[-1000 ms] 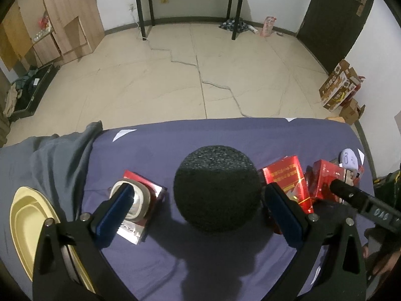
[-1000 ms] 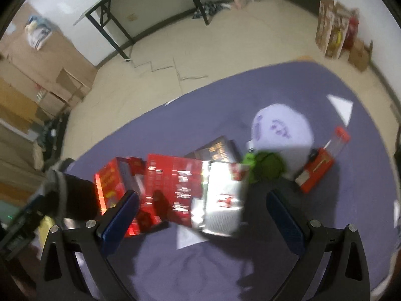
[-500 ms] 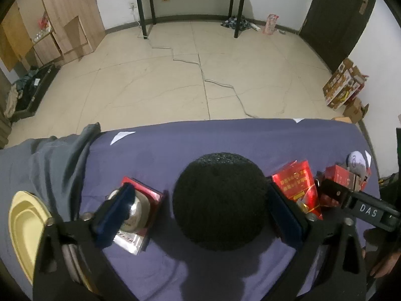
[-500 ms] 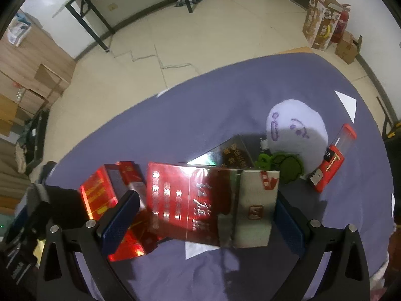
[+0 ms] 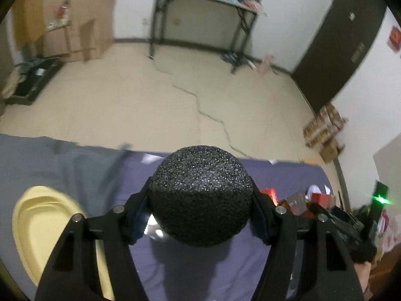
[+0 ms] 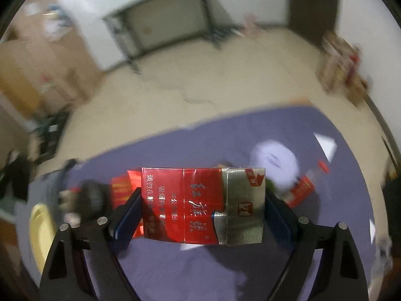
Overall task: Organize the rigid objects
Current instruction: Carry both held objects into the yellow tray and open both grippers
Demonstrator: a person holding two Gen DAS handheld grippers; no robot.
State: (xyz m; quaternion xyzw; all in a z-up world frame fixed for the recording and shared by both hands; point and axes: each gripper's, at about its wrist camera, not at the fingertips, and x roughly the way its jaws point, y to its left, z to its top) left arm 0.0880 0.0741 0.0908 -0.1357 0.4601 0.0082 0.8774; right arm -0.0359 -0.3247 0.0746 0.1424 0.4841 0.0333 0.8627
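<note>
My left gripper (image 5: 200, 215) is shut on a black foam ball (image 5: 200, 195) and holds it above the purple cloth (image 5: 200, 271). A yellow plate (image 5: 47, 228) lies at the lower left. My right gripper (image 6: 201, 213) is shut on a red and silver cigarette pack (image 6: 203, 205), lifted above the purple cloth (image 6: 200, 273). The ball and the left gripper show blurred at the left of the right wrist view (image 6: 90, 198). More red boxes (image 5: 298, 203) lie at the right in the left wrist view.
A white plush toy (image 6: 275, 160) and a small red box (image 6: 300, 190) lie right of the pack. A grey cloth (image 5: 75, 163) covers the table's left end. The table's far edge drops to a tiled floor (image 5: 175, 105).
Both grippers have closed and lifted: the left on the foam ball, the right on the cigarette pack. Both views have tilted up toward the room.
</note>
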